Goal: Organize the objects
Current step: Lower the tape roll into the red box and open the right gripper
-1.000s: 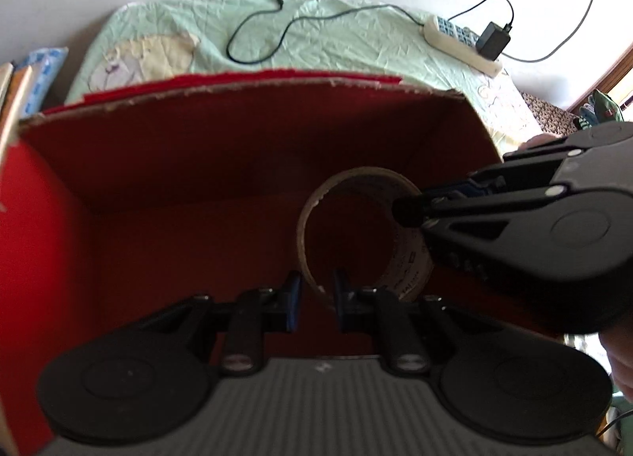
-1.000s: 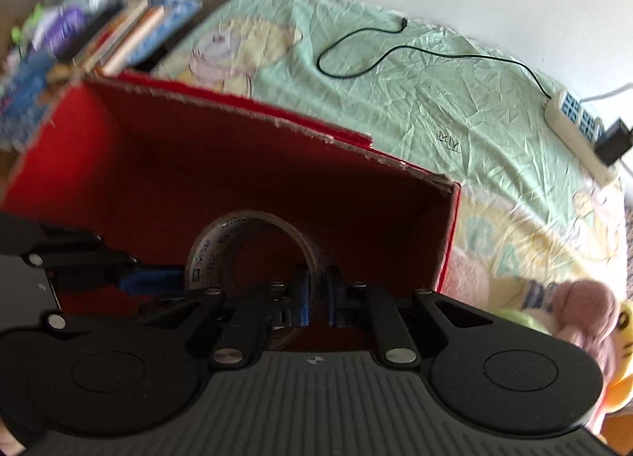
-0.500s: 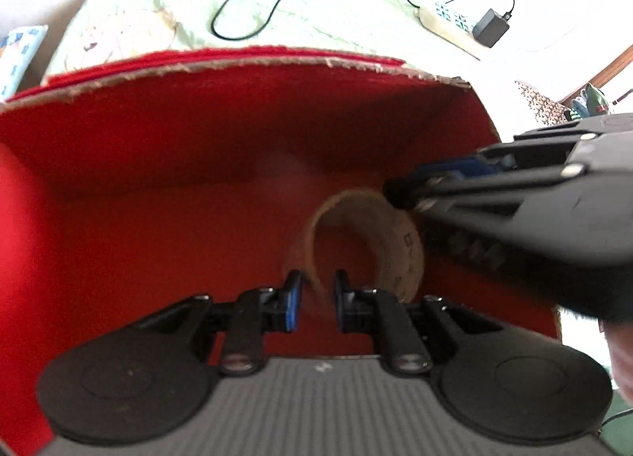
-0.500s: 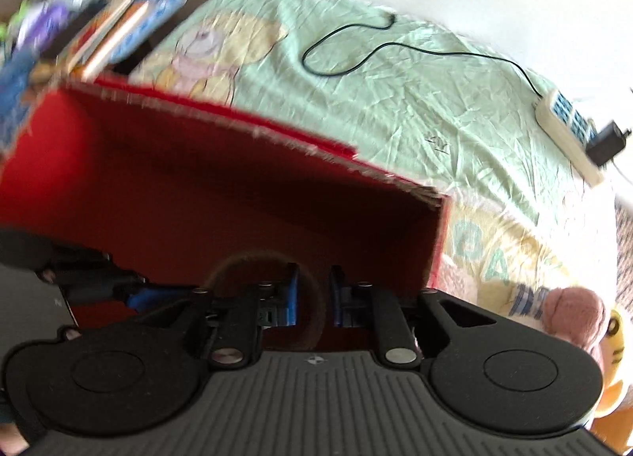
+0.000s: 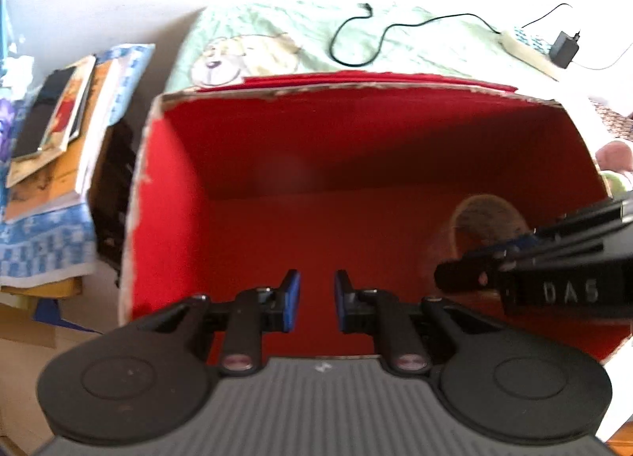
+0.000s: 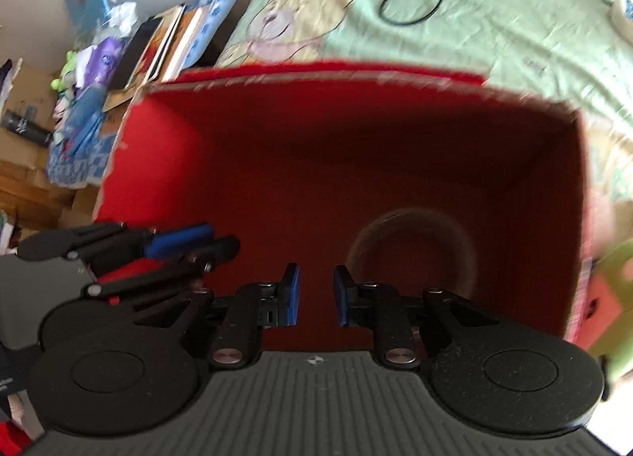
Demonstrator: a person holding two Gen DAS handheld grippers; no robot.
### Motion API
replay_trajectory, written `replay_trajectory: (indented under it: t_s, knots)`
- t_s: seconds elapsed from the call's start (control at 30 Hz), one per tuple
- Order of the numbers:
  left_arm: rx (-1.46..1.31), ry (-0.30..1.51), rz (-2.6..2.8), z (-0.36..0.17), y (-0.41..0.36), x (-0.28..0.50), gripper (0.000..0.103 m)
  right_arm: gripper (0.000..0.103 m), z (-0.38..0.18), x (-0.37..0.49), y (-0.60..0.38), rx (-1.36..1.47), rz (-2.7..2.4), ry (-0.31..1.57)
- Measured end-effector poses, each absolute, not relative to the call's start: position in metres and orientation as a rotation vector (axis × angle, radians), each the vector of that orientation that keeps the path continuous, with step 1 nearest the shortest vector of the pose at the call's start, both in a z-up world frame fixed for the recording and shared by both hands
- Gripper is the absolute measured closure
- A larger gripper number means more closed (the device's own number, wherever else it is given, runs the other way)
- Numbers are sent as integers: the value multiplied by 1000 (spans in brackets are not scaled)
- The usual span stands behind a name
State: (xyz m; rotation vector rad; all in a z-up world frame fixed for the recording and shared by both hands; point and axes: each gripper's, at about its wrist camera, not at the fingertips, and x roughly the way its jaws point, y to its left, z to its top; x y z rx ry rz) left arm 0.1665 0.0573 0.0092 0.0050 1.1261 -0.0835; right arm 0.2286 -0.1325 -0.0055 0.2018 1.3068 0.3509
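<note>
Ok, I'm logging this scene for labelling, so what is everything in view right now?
box: one, red, open top, on the bed.
tape roll: one, brown, on edge inside the box, right side, free of both tongs.
sheet: one, pale green with cartoon prints, under and behind the box.
cable: one, black, looped on the sheet.
power strip: one, white, far right on the sheet.
adapter: one, black, on the strip.
books: a stack, mixed colours, left of the box.
soft toy: green, right of the box, blurred.
left tongs: open, empty.
right tongs: open, empty.
</note>
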Motion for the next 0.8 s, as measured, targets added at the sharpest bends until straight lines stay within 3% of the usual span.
replay_trajectory:
  t_s: [0.5, 0.8]
  knots:
    - [93, 1116, -51, -1, 43, 174, 77, 84, -18, 225, -133, 60, 257, 1307]
    - [127, 1099, -49, -1, 32, 175, 76, 91, -23, 226, -144, 15, 228, 1252]
